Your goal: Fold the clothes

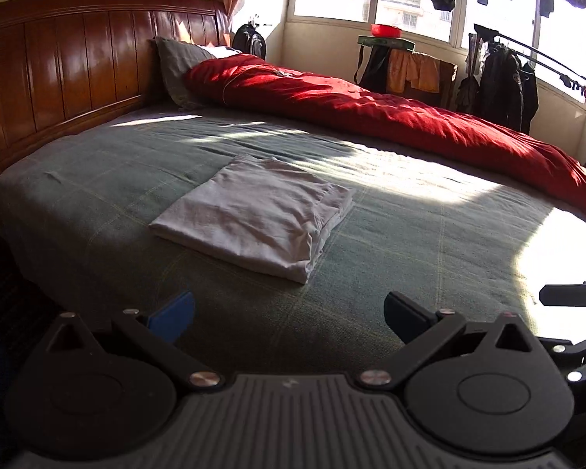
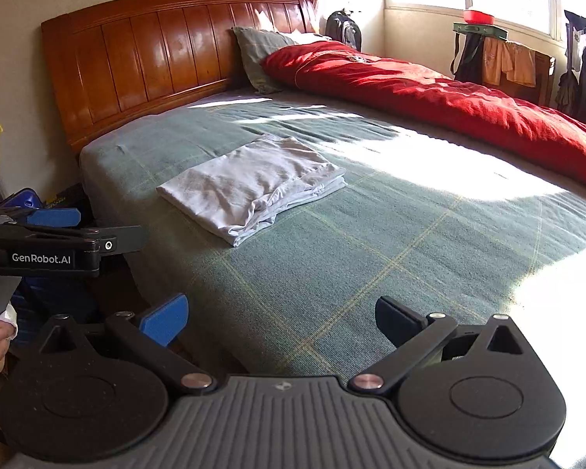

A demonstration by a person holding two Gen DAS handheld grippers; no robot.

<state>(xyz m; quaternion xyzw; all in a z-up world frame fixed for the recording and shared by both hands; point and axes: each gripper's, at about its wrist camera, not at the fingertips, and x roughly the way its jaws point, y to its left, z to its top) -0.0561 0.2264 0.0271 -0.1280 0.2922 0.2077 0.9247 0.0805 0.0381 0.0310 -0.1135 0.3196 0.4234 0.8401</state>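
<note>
Left wrist view: white garment [image 1: 254, 215] lies folded mid-bed [image 1: 410, 242]. My left hand-held gripper [image 1: 289, 318] and right hand-held gripper [image 2: 281, 322] gape wide, empty. I'd leave the stack square, untouched.

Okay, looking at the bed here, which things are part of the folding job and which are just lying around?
Part of the job:
folded white garment
left gripper, open
right gripper, open
green bedspread, the work surface

Just lying about:
red duvet
grey pillow
backpack
red bowl
</note>
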